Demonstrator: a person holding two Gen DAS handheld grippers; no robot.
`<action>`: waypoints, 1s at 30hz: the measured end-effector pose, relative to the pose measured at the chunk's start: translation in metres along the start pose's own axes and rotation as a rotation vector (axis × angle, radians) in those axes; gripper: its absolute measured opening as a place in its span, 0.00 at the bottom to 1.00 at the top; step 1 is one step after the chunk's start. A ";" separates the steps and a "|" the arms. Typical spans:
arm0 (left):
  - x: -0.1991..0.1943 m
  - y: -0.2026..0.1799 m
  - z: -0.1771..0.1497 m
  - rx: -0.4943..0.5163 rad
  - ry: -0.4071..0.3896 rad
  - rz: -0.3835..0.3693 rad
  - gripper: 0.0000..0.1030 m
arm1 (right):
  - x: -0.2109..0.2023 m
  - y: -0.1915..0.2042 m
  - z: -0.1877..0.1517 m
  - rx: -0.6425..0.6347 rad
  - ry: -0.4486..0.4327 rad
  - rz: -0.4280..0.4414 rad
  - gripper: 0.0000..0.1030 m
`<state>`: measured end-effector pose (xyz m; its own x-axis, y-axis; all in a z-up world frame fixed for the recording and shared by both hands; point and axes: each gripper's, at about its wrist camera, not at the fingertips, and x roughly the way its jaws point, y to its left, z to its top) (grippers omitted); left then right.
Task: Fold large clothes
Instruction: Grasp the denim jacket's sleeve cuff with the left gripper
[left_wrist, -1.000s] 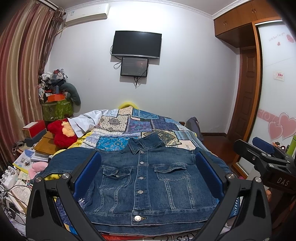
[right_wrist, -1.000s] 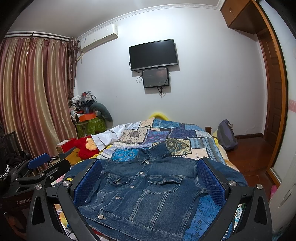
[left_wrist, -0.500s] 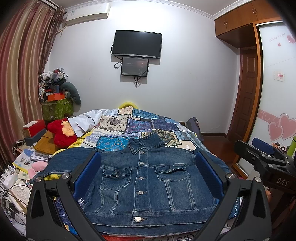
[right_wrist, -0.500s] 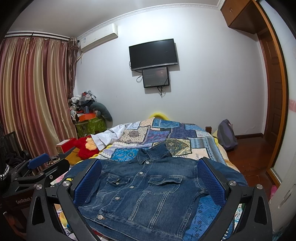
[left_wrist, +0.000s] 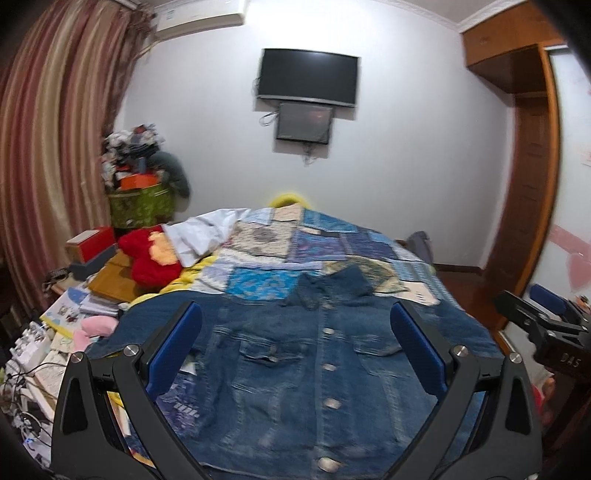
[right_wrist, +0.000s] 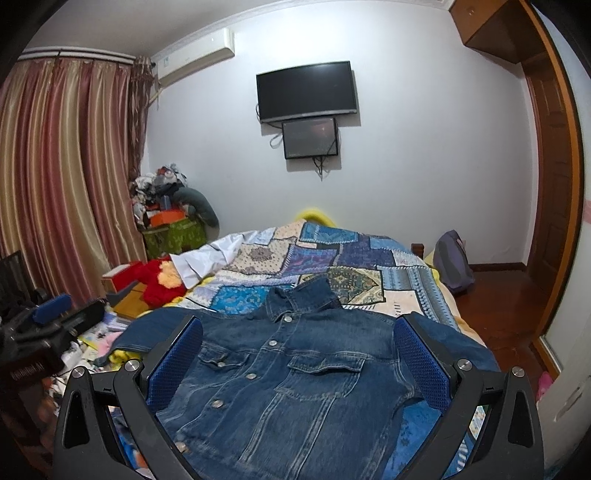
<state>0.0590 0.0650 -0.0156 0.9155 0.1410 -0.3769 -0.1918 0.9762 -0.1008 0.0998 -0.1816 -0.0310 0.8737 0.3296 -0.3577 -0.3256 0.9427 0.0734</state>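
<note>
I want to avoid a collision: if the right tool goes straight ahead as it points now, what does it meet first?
Probably the dark blue denim jacket lying flat on the patchwork quilt: it fills the gap between the open right tool. Depth is unclear.

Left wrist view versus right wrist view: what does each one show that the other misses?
Only the left wrist view shows the right tongs off to the side and the jacket's bottom hem button. Only the right wrist view shows the left tongs, the whole backpack on the floor, and sharp detail. Both show the denim jacket spread buttoned on the quilt, the TV, and open tongs holding nothing.
</note>
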 end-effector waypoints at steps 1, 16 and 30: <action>0.008 0.008 0.002 -0.008 0.006 0.024 1.00 | 0.010 -0.001 0.001 0.002 0.005 -0.004 1.00; 0.142 0.149 -0.023 -0.116 0.272 0.327 1.00 | 0.181 -0.029 0.003 0.053 0.247 -0.025 1.00; 0.224 0.227 -0.111 -0.563 0.627 0.159 0.82 | 0.336 -0.017 -0.062 0.025 0.700 0.152 1.00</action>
<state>0.1810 0.2995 -0.2251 0.5298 -0.0095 -0.8480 -0.6004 0.7021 -0.3830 0.3767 -0.0906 -0.2098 0.3797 0.3539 -0.8547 -0.4093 0.8928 0.1879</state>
